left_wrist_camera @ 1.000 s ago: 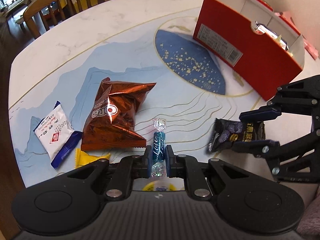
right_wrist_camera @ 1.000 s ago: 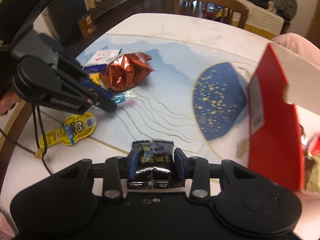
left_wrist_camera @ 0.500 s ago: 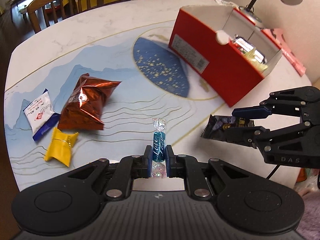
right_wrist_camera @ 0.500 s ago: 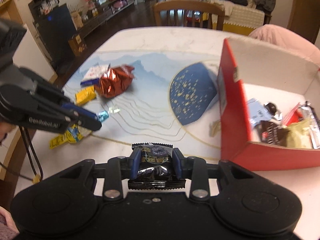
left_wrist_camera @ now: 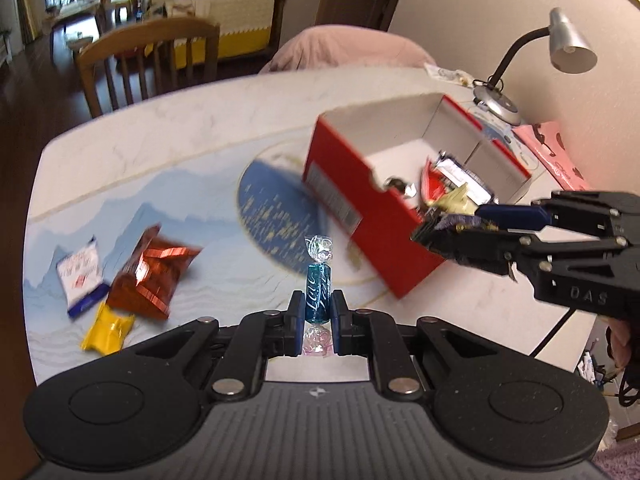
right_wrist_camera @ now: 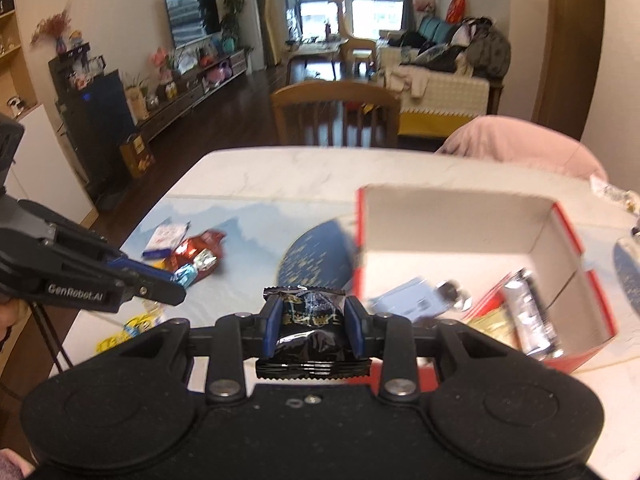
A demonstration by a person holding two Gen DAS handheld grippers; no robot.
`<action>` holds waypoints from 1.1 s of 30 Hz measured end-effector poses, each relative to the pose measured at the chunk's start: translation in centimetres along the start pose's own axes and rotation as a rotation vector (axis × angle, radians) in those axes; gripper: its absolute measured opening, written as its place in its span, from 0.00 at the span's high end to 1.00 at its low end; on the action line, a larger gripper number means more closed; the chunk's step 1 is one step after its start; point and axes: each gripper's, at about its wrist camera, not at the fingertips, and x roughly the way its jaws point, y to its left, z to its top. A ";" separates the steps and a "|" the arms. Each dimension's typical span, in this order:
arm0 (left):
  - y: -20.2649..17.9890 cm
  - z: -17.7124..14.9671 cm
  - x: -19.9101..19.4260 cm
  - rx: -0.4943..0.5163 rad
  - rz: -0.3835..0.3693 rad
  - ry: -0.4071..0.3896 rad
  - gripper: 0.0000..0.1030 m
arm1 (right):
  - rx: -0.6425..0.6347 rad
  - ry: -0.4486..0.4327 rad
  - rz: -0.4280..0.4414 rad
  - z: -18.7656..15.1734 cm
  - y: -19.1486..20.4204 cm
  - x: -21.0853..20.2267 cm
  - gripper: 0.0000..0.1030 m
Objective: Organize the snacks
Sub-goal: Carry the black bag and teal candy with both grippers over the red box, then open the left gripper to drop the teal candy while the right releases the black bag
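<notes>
Now the left claw point(left_wrist_camera: 316, 312) is squeezing a blue twist-wrapped candy point(left_wrist_camera: 318, 291) round its middle, holding it upright in the air above the table point(left_wrist_camera: 192, 128). The right claw point(right_wrist_camera: 313, 330) is pinching a black snack packet point(right_wrist_camera: 310, 322) by its sides, hanging at the near wall of the red box point(left_wrist_camera: 372, 228). Both are looking light; the packet soft and crinkly, the candy's foil probably slippery, so the firm middle is the place to grip. An orange bag point(left_wrist_camera: 150, 274), a white packet point(left_wrist_camera: 80, 276) and a yellow sweet point(left_wrist_camera: 107, 328) are lying loose on the table.
</notes>
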 end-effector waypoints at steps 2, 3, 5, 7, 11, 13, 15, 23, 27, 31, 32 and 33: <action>-1.4 0.8 0.1 0.006 -0.003 -0.012 0.88 | 0.006 -0.015 -0.015 0.5 -1.4 -0.4 0.68; -2.3 1.3 0.2 0.011 -0.003 -0.020 0.88 | 0.007 -0.022 -0.022 0.7 -2.0 -0.6 0.68; -3.8 2.2 0.5 0.020 -0.004 -0.030 0.88 | 0.009 -0.035 -0.036 1.1 -3.4 -0.9 0.68; -5.4 3.0 0.9 0.026 -0.002 -0.042 0.88 | 0.013 -0.044 -0.044 1.4 -4.8 -1.2 0.68; -8.3 4.8 2.4 0.029 -0.001 -0.045 0.88 | 0.007 -0.063 -0.067 1.8 -7.8 -1.6 0.68; -9.7 5.7 3.2 0.029 0.006 -0.047 0.88 | 0.006 -0.066 -0.078 2.0 -9.4 -1.5 0.68; -10.8 6.5 4.1 0.021 0.013 -0.039 0.88 | 0.006 -0.066 -0.089 2.0 -11.0 -1.4 0.68; -14.2 9.5 8.8 -0.003 0.067 0.003 0.88 | 0.023 -0.033 -0.113 1.7 -17.2 0.6 0.68; -15.0 10.4 11.6 -0.007 0.099 0.046 0.88 | 0.037 0.001 -0.111 1.2 -19.2 2.2 0.68; -15.2 11.0 14.5 -0.021 0.146 0.101 0.88 | 0.033 0.034 -0.088 0.5 -20.5 3.8 0.68; -15.2 11.2 15.2 -0.025 0.154 0.111 0.88 | 0.026 0.041 -0.083 0.3 -20.4 4.2 0.68; -15.2 11.4 15.8 -0.028 0.163 0.120 0.88 | 0.018 0.047 -0.081 0.1 -20.4 4.6 0.68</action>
